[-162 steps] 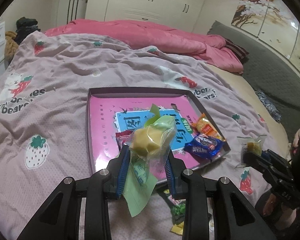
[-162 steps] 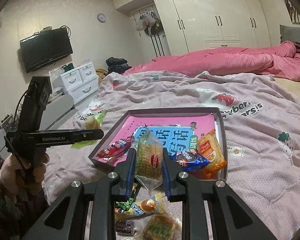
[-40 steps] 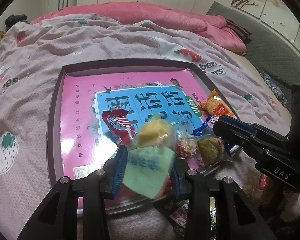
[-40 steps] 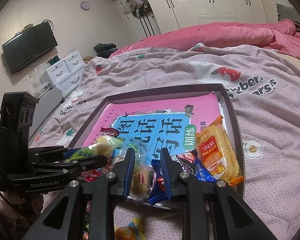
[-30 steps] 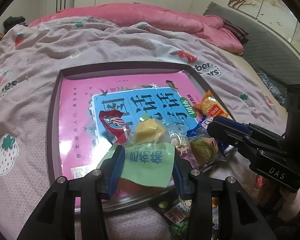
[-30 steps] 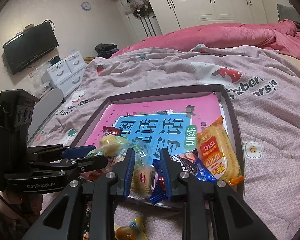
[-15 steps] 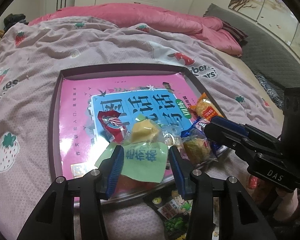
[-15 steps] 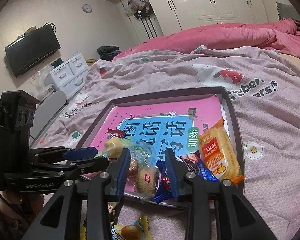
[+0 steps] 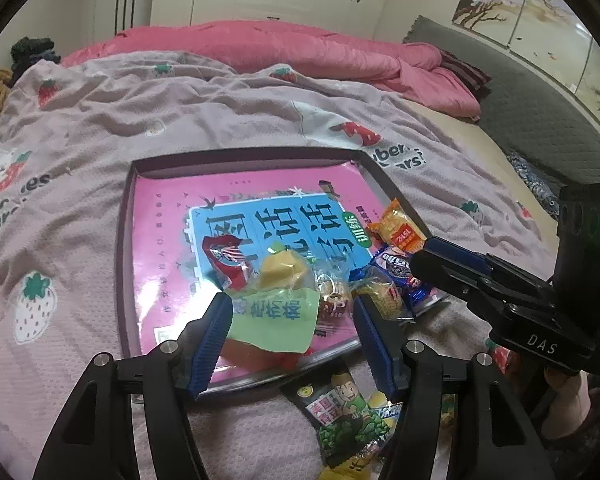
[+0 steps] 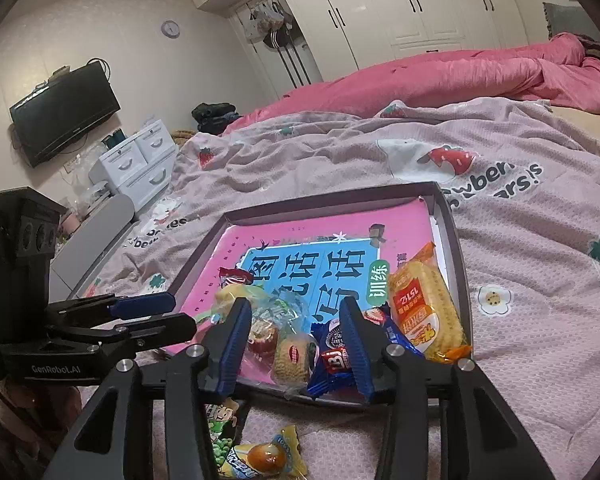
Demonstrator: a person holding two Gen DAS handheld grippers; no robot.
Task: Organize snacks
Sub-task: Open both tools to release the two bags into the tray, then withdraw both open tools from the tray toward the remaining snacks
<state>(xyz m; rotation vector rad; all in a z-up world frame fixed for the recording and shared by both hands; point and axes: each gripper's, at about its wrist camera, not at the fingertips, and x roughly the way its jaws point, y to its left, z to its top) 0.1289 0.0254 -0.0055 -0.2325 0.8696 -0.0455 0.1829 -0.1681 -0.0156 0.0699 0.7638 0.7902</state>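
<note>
The green-labelled pastry pack (image 9: pixel 274 312) lies at the near edge of the shallow box tray (image 9: pixel 125 240), on its glossy pink sheet. My left gripper (image 9: pixel 290 336) has just been opening; the pack sits between the blue ribbed pads but they no longer press it. My right gripper (image 10: pixel 294 348) has likewise just been opening, its jaws apart around the round biscuit in clear wrap (image 10: pixel 294 358), which rests in the tray beside the blue cookie packet (image 10: pixel 336 360) and the orange cracker pack (image 10: pixel 422 316).

The risk I see: the wrappers are thin, crinkly film, and a loose corner could catch on a ribbed pad as I draw back, dragging a snack over the low rim onto the quilted bedspread (image 9: pixel 80 120). The slick sheet would let them slide easily, and the soft bed under the tray may tilt it. A green pea packet (image 9: pixel 340 416) and a yellow sweet (image 10: pixel 260 456) lie outside, yet to be gathered
</note>
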